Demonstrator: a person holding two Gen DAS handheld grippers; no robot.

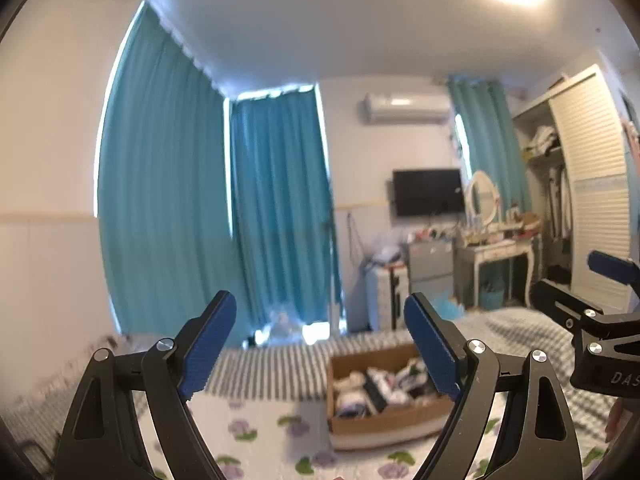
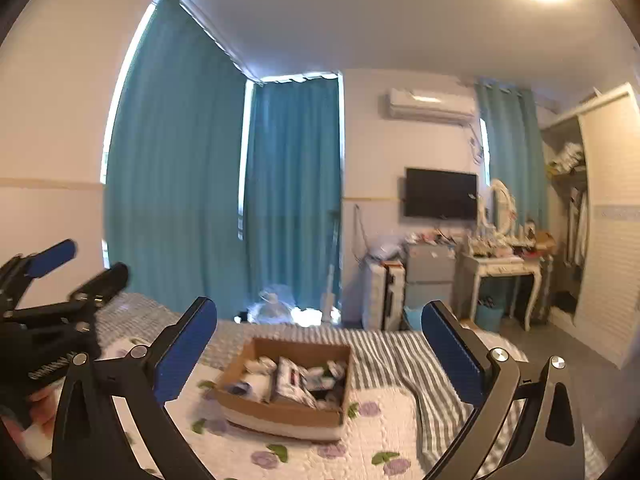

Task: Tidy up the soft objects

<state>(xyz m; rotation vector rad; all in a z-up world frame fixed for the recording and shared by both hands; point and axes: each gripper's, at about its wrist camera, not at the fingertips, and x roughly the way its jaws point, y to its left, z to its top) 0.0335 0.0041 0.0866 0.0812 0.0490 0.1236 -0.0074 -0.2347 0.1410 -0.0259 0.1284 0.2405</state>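
Socks (image 2: 288, 378) heaped in cardboard box (image 2: 280, 416) at twelve o'clock; both grippers' jaws apart, empty; a hasty grab could tip it off the bed (image 2: 384, 424).

Both the left gripper (image 1: 320, 350) and right gripper (image 2: 320, 354) are black-framed with 2 blue ribbed pads and silver screws.

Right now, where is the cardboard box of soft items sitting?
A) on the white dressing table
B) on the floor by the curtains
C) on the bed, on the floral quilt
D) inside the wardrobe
C: the cardboard box rests on the floral quilt of the bed, ahead of both open claws, with nothing gripped in either.
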